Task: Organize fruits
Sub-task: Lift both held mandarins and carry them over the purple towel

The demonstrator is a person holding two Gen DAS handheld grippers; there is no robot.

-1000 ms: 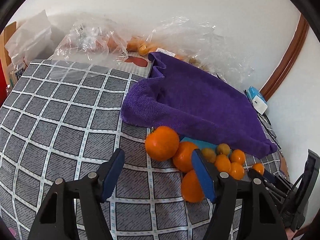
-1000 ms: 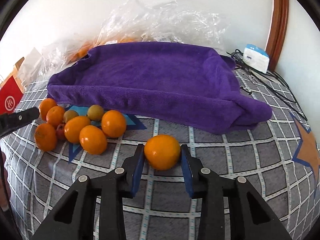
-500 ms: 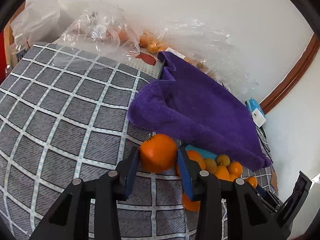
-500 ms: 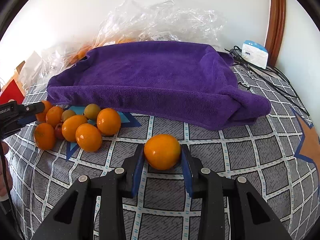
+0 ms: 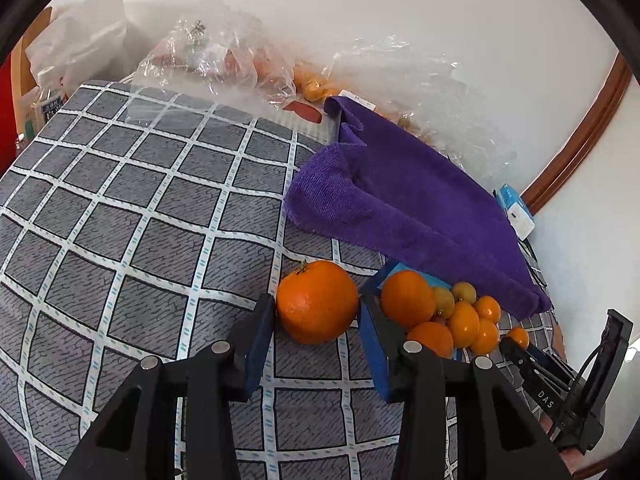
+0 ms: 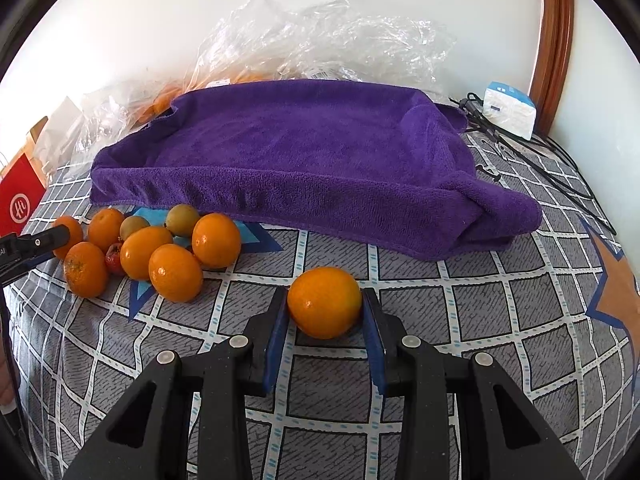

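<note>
Left wrist view, nearest first: the left hand-held gripper (image 5: pixel 316 314) has its blue pads closed against both sides of a stemmed orange (image 5: pixel 317 302), which sits low over the grey checked cloth (image 5: pixel 132 216). Just right of it lies a pile of smaller oranges and yellow-green fruits (image 5: pixel 448 316), and the tip of the other tool shows at the right edge. Beyond them a purple towel (image 5: pixel 400 204) is spread with raised edges, and clear plastic bags (image 5: pixel 216 60) lie against the white wall.

Right wrist view: the right hand-held gripper (image 6: pixel 325 312) is clamped on a smooth orange (image 6: pixel 324 302) over the same cloth. To its left sits the fruit pile (image 6: pixel 160 248), touching a blue star print. Behind is the towel (image 6: pixel 312 152), then crumpled plastic (image 6: pixel 332 36), with a blue-and-white packet (image 6: pixel 508 114) and black cables (image 6: pixel 532 148) at far right.
</note>
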